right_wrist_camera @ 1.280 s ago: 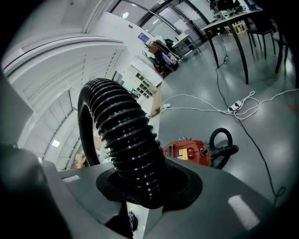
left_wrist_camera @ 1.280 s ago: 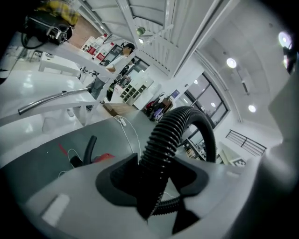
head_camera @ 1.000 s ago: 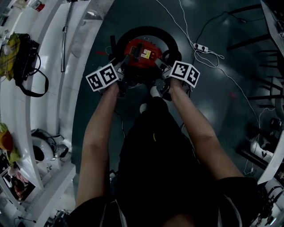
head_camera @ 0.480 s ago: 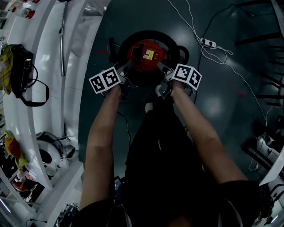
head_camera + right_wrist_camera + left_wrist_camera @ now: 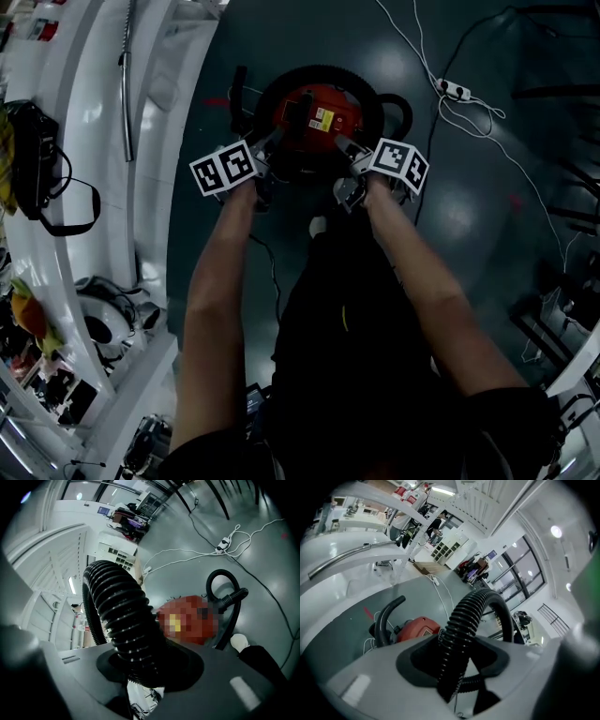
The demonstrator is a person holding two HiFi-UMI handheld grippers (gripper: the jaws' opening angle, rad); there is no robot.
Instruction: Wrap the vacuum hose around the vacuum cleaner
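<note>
Black hose [image 5: 461, 616] ends cut off; red vacuum [image 5: 319, 117] partly hidden.

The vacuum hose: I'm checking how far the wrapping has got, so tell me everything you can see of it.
The vacuum hose is black, ribbed and looks like flexible plastic. From the head view it rings the red vacuum cleaner on the dark floor. The left gripper grips it on one side and the right gripper on the other; it runs between each one's fingers and arches up beyond them.
</note>
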